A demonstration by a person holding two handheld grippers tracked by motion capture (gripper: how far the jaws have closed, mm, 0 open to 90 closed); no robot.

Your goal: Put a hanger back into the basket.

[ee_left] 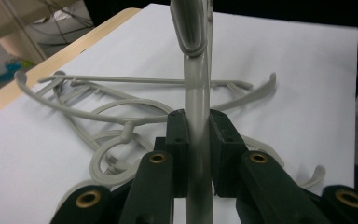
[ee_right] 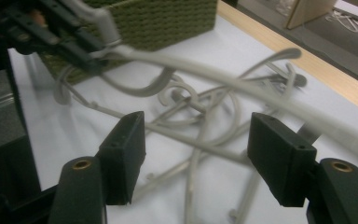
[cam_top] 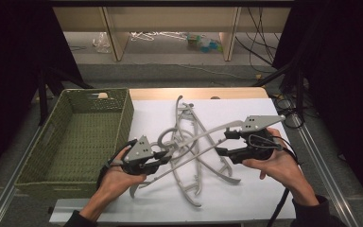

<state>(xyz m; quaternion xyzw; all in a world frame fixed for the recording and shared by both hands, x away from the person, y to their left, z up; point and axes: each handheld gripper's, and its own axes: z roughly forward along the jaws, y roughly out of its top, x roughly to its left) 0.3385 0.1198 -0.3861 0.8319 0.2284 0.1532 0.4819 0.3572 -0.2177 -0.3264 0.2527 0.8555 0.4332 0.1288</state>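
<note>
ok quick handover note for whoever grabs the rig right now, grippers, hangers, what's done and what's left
Left hand-held gripper: shut on one grey hanger, lifted off the pile.
Right hand-held gripper: jaws open, nothing between the pads; the lifted hanger's arm passes just above them.
Pile of hangers: tangled on the white sheet, between the two grippers.
Green woven basket: to the left, with no hangers in it.
Done: one hanger gripped.
Left: probably free it from the tangle, basket it, then the rest.

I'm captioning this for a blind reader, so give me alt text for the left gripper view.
The left gripper is shut on the bar of a grey plastic hanger that rises between its black pads. Behind it, more grey hangers lie tangled on a white table.
</note>
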